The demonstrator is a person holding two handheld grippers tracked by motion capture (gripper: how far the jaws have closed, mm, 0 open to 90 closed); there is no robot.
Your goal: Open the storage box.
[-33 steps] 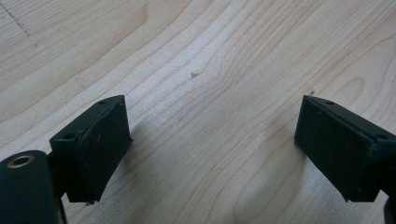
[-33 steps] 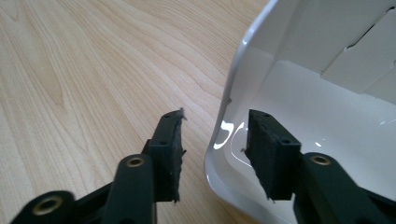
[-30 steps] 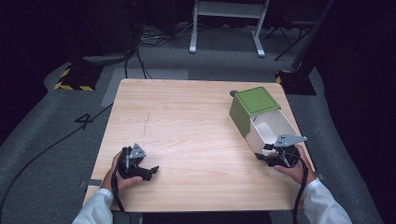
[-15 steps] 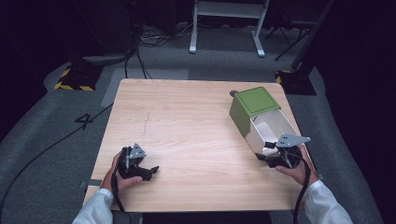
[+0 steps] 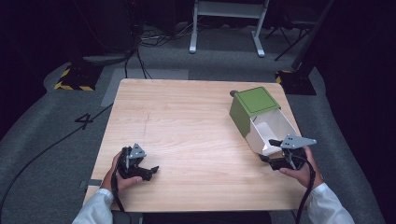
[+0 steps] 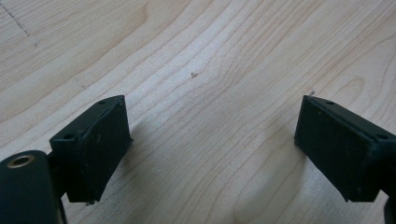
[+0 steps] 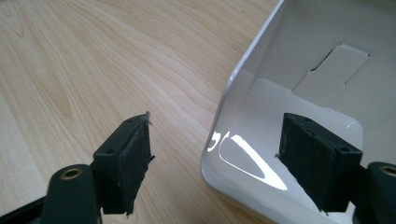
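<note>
Since a second ago, only the right gripper (image 5: 271, 151) has changed: its jaws have just been opening and now stand wide astride the near wall of the white drawer (image 7: 299, 93), untouched. That drawer juts from its green box (image 5: 252, 105) at the table's (image 5: 187, 116) right edge. Left gripper (image 6: 210, 154) gapes wide over bare wood.
</note>
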